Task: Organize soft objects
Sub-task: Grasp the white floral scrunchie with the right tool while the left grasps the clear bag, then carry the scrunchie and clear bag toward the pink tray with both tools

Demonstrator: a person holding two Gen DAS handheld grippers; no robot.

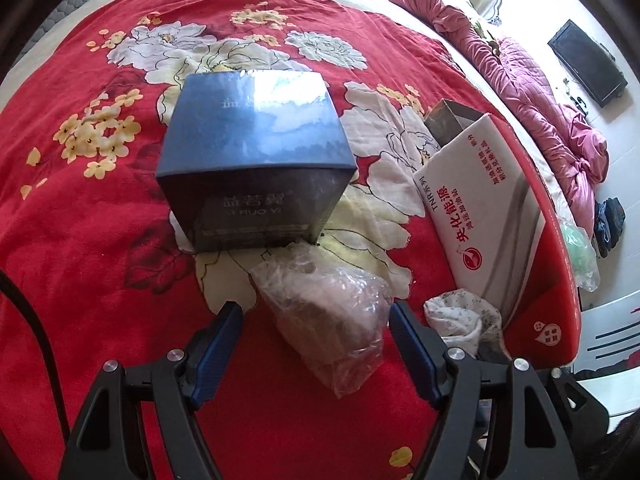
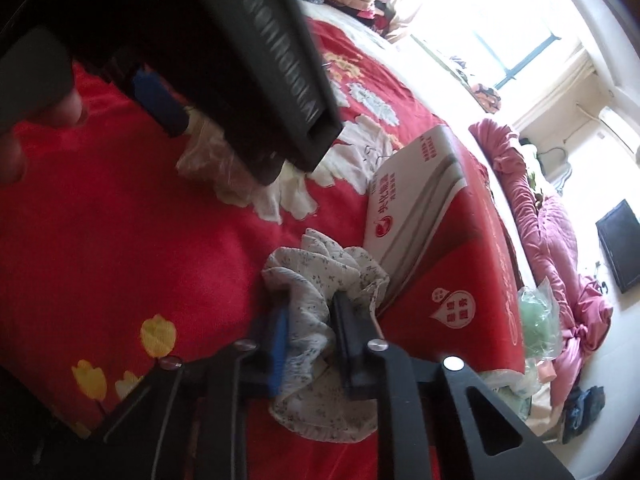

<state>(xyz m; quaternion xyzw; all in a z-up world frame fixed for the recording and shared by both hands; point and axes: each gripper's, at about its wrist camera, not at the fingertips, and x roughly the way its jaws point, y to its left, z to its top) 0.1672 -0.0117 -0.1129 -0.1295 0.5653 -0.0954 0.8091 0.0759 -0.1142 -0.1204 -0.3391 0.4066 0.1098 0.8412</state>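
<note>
On the red floral bedspread (image 1: pixel 100 240), a dark blue box (image 1: pixel 256 160) stands toward the left of the left wrist view, its printed front facing the camera. Just below it, touching its lower right corner, lies a crinkled clear plastic bag (image 1: pixel 332 320) with something pinkish-brown inside. The left gripper (image 1: pixel 316 320) hangs over this bag with its blue-padded fingers spread to either side; the right pad sits at the bag's edge, and neither visibly presses it. To the right of the bag, a small white cloth with a fine flower print (image 1: pixel 460 316) lies bunched against a white and red carton (image 1: pixel 492 216) with red lettering, which lies on the bedspread near its right edge.

In the right wrist view, the right gripper (image 2: pixel 310 328) pinches that flower-print cloth, its fingers pressed together on the gathered fabric beside the carton. Farther right, a pink quilt (image 2: pixel 560 264) lies heaped beyond the bedspread.
</note>
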